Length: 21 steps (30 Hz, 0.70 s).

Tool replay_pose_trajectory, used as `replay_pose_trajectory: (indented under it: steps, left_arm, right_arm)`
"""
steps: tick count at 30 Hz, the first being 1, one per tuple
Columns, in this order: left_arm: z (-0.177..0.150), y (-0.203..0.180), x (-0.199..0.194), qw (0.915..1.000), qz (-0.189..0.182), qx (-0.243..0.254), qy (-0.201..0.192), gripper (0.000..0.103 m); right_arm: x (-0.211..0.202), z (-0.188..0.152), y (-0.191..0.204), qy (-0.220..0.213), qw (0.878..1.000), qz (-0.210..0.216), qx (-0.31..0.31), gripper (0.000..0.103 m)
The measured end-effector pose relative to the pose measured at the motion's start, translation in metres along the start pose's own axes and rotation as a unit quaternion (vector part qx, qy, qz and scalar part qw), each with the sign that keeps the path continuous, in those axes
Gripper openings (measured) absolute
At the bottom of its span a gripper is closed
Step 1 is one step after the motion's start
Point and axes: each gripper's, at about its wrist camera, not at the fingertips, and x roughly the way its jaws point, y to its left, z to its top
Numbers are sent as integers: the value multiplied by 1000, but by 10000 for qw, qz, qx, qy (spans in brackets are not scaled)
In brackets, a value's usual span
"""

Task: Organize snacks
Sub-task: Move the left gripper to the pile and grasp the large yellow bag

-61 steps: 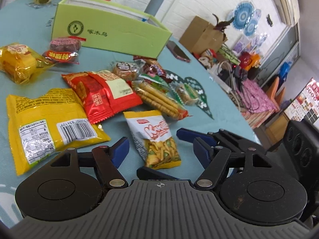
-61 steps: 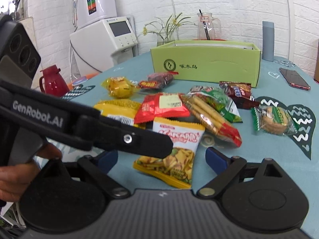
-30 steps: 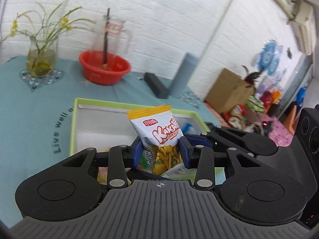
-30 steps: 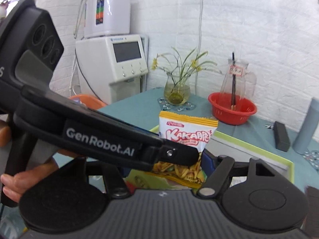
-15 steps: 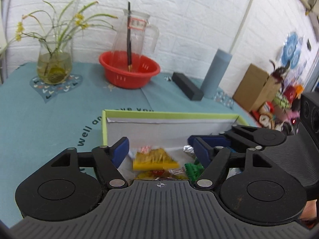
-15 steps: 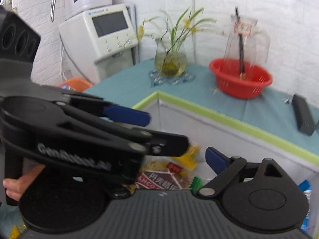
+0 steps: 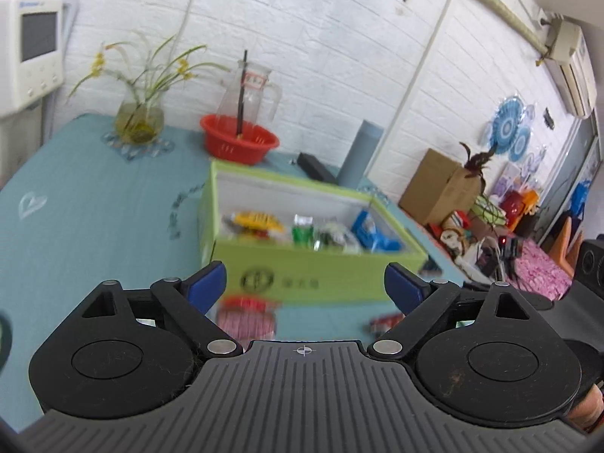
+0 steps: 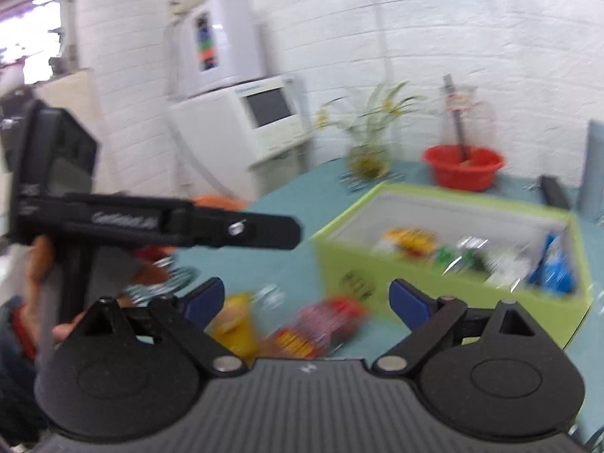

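A green open box (image 7: 321,268) stands on the teal table, with several snack packs inside, among them a yellow-edged chip bag (image 7: 256,222). My left gripper (image 7: 305,287) is open and empty, in front of and above the box's near wall. My right gripper (image 8: 305,302) is open and empty, to the left of the box (image 8: 377,264). Blurred loose snacks lie on the table below the right gripper: a red pack (image 8: 324,321) and a yellow pack (image 8: 234,321). A red pack (image 7: 247,315) lies in front of the box in the left wrist view.
A red basin (image 7: 239,137) with a glass jug, a flower vase (image 7: 139,120), a grey cylinder (image 7: 358,154) and a black case (image 7: 315,168) stand behind the box. A white machine (image 8: 260,120) stands at the left. The left hand-held gripper (image 8: 151,222) crosses the right wrist view.
The left gripper carried the chip bag over the box and let it go inside. Both grippers have since drawn back from the box, and both views are now blurred by motion.
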Motion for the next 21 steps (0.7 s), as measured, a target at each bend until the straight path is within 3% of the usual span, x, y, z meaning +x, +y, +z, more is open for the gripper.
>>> replay_pose_trajectory:
  steps: [4, 8, 10, 12, 18, 21]
  left_arm:
    - [-55, 3, -22, 9991, 262, 83, 330, 80]
    - [-79, 12, -24, 9974, 322, 136, 631, 77]
    - [-79, 14, -19, 9970, 105, 229, 731, 76]
    - [-80, 16, -10, 9952, -77, 249, 940, 75]
    - [-98, 23, -17, 9920, -249, 111, 1231, 70]
    - [-112, 27, -30, 9929, -138, -89, 1179, 70]
  right_arm:
    - [-6, -63, 36, 512, 9985, 32, 210, 94]
    - [-4, -100, 60, 956, 9924, 302, 706, 94]
    - [7, -105, 68, 1123, 9888, 494, 849, 94]
    - [14, -102, 74, 1133, 9910, 270, 660, 94]
    - [47, -85, 81, 1209, 9926, -17, 90, 94]
    - [62, -81, 84, 1200, 9921, -123, -340, 94]
